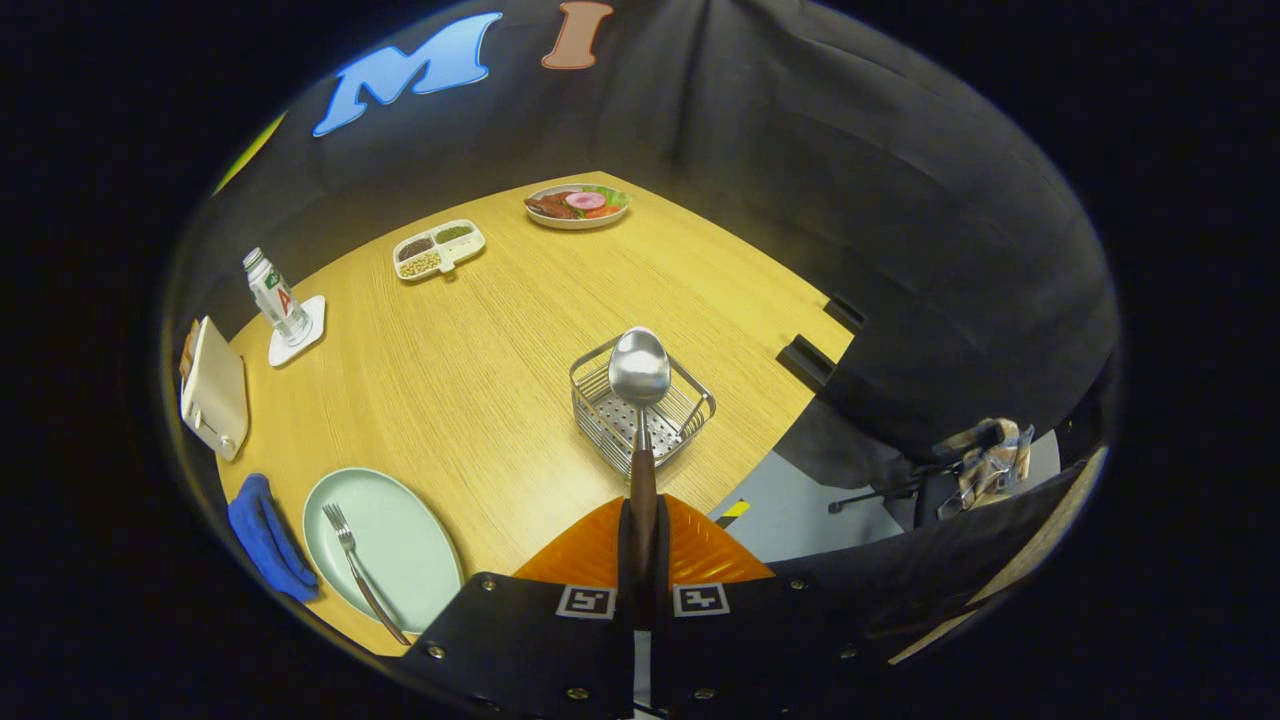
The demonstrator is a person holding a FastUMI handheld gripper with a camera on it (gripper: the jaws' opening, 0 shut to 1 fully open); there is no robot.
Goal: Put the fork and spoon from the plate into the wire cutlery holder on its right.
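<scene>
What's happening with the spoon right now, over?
Gripper shut on spoon, above wire cutlery holder. Fork on plate. Nothing blocking.

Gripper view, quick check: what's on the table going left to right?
Toaster → blue cloth → water bottle on its coaster → plate with the fork → divided snack tray → food plate → wire cutlery holder, with the spoon above it, gripper shut on its handle.

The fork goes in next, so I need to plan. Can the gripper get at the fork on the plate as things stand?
Probably not yet: the gripper is shut on the spoon over the wire holder. The fork lies uncovered on the plate.
</scene>
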